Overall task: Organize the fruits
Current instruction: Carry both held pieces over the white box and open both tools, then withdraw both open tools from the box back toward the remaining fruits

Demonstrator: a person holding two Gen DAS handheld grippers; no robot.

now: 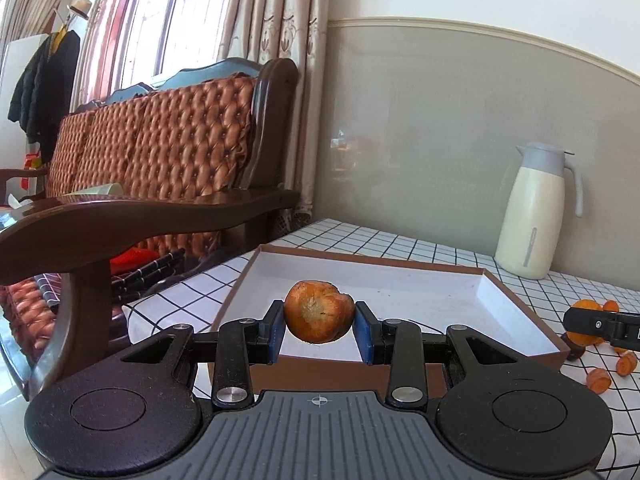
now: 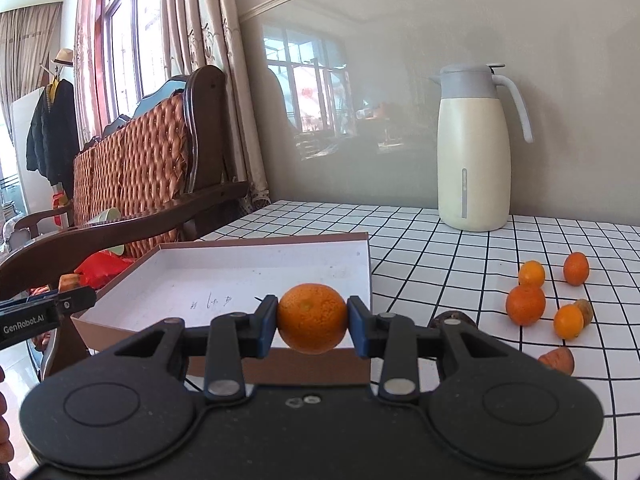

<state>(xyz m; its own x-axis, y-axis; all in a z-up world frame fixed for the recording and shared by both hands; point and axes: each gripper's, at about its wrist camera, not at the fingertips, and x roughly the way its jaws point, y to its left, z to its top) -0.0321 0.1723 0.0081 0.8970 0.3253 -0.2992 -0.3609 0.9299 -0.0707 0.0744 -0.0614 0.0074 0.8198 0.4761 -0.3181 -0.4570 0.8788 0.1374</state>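
Left gripper [image 1: 319, 322] clenched on brownish, wrinkled round fruit [image 1: 318, 311], held above shallow brown-rimmed white cardboard box [image 1: 516, 312]. Right gripper [image 2: 312, 322] clamped bright orange round citrus [image 2: 312, 317] over box's near edge. Brown fruit looked soft, bruise-prone; citrus firm, light. Both gripped across widest part. More small oranges [image 2: 525, 305] lay on checked tablecloth [image 2: 440, 264].

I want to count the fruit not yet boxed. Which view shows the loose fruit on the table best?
The right wrist view: the loose fruit lies spread in plain sight on the checked cloth, right of the box. The left wrist view shows only a few pieces at its right edge, partly hidden behind the right gripper.
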